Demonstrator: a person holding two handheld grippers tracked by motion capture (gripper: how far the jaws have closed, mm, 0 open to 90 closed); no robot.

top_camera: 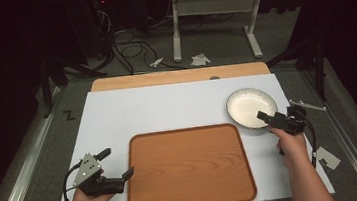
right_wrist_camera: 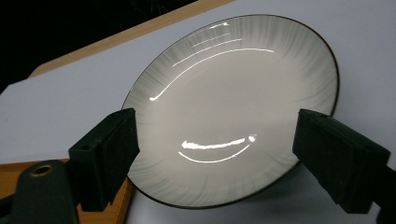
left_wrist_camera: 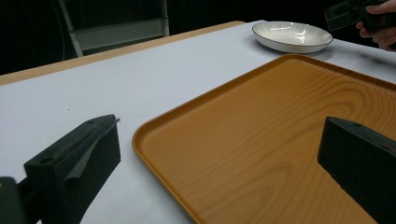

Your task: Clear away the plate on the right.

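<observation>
Right claw [top_camera: 264,117] – jaws apart – at unmarked white plate [top_camera: 250,104].

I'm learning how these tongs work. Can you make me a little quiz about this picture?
1. True or false: the white plate lies inside the wooden tray.
2. Which tongs are at the plate? A) left tongs B) right tongs
3. In a few words: are the right tongs squeezing the plate yet?

Key:
1. False. The plate lies on the white table, beyond the tray's far right corner.
2. B. The left tongs sit by the tray's left edge.
3. No. In the right gripper view the jaws stand wide open above the plate's near rim.
</observation>
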